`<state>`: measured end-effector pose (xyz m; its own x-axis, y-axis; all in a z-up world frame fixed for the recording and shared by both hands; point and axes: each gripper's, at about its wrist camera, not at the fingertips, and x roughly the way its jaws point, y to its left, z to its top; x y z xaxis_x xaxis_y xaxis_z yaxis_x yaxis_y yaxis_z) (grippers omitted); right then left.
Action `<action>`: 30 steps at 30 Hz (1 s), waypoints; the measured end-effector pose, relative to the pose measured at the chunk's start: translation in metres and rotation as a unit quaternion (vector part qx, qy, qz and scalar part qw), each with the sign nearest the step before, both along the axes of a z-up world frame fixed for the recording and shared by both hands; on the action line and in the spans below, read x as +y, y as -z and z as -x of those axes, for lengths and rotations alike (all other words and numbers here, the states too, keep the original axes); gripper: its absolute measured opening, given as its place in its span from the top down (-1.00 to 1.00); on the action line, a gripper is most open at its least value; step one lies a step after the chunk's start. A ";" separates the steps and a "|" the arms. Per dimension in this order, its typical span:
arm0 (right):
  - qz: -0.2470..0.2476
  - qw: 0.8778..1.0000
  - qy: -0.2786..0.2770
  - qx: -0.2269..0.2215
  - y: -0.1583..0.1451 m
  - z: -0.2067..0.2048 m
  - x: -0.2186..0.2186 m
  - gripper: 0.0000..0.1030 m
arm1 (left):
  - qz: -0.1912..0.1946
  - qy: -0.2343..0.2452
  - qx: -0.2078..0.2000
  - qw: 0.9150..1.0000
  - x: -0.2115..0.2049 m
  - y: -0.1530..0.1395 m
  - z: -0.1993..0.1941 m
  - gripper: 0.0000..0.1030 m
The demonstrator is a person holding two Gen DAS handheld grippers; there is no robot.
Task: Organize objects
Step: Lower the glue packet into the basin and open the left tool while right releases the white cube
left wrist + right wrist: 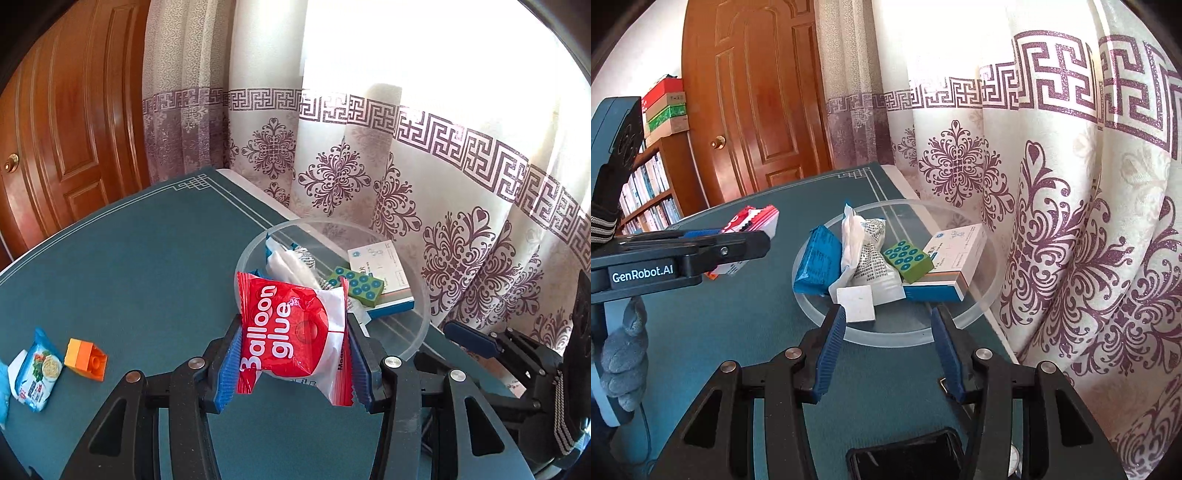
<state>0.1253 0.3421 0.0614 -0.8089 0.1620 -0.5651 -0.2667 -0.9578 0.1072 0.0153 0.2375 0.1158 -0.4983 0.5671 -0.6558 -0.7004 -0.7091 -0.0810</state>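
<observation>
Balloon-glue packet (295, 332), red and white, is pinched between the blue pads of the left gripper (293, 345), held at about 7 o'clock from the clear bowl (421, 306), over its near rim. The packet's lower print is hidden by the right-hand pad. The right gripper (888, 350) stands parted with nothing between its pads, at 6 o'clock from the bowl. Inside lie a green dotted block (908, 262), a blue-and-white box (956, 254) and a blue packet (816, 262); their small print is unreadable. At 9 o'clock on the teal table (129, 266) sit an orange block (85, 359) and a snack packet (35, 373).
</observation>
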 end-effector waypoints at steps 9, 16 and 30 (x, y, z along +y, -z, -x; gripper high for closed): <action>0.016 1.000 0.011 0.002 0.003 -0.002 0.012 0.02 | -0.011 0.042 -0.011 0.999 0.049 0.005 0.009 -0.05; 0.022 1.000 0.014 0.000 0.004 -0.001 0.016 0.02 | -0.034 0.028 -0.004 0.999 0.053 0.010 0.017 -0.77; 0.017 1.000 0.009 0.004 0.002 -0.002 0.010 0.02 | -0.015 -0.017 0.009 1.000 0.025 0.015 0.018 -0.77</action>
